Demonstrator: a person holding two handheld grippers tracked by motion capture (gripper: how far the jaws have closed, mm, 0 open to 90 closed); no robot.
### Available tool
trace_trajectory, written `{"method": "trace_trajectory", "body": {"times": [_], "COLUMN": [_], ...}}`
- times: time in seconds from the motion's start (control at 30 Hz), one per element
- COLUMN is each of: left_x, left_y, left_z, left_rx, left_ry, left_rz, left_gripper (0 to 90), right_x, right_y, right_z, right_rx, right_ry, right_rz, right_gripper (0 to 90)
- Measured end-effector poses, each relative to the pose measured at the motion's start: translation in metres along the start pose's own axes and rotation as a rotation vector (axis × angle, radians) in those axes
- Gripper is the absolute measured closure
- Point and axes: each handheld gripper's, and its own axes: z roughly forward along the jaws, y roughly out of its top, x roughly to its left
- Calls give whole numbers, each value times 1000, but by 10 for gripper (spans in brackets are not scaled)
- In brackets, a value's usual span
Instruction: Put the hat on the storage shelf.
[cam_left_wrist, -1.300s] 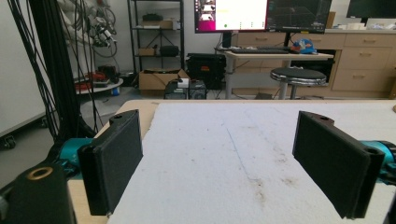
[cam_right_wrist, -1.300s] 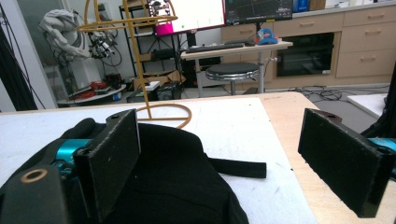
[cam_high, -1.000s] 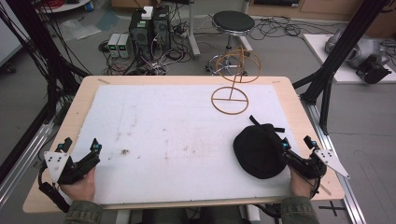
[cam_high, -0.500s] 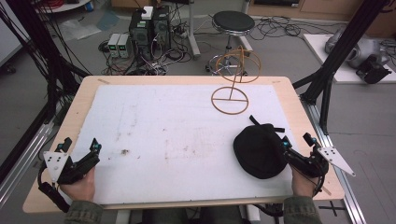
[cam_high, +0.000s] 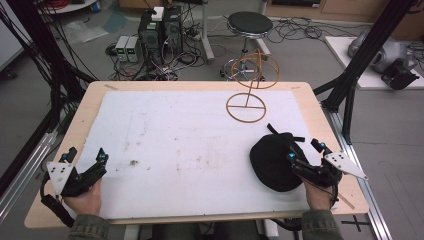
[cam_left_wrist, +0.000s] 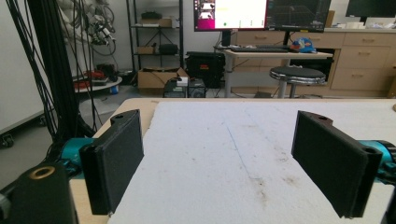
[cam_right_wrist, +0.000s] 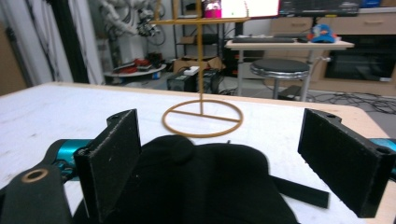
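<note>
A black cap (cam_high: 274, 160) lies on the white mat at the right front, its strap (cam_high: 291, 138) trailing toward the far side. My right gripper (cam_high: 306, 151) stands open at the cap's right edge; in the right gripper view the cap (cam_right_wrist: 205, 182) lies between the two pads (cam_right_wrist: 116, 156), closer to the left one. Beyond it stands a gold wire stand (cam_high: 247, 100) with a ring base (cam_right_wrist: 202, 118) and a ring top. My left gripper (cam_high: 86, 156) rests open at the left front corner, nothing between its pads (cam_left_wrist: 116, 156).
A white foam mat (cam_high: 190, 145) covers most of the wooden table (cam_high: 330, 130). Black frame posts (cam_high: 360, 60) rise at both sides. A stool (cam_high: 249, 24) and computer boxes (cam_high: 160, 30) with cables stand on the floor behind the table.
My right gripper has crept slightly inward toward the cap. The left gripper and the cap stay where they were.
</note>
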Motion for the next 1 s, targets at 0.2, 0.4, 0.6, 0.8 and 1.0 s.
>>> {"method": "trace_trajectory", "body": {"times": [0.2, 0.4, 0.6, 0.8, 1.0], "left_x": [0, 0, 2, 1, 2], "left_y": [0, 0, 0, 0, 0], "left_z": [1, 1, 1, 1, 0], "left_rx": [3, 5, 1, 8, 5], "left_ry": [-3, -1, 4, 3, 4], "left_rz": [4, 1, -1, 2, 3], "left_gripper": [170, 170, 170, 179, 179], "right_x": [9, 11, 9, 6, 7], "right_y": [-1, -5, -12, -19, -22], "right_z": [4, 9, 11, 14, 16], "right_rx": [22, 75, 124, 189, 222], "right_ry": [41, 52, 47, 56, 63], "right_rz": [-61, -102, -99, -96, -101], "right_gripper": [123, 123, 123, 131, 162]}}
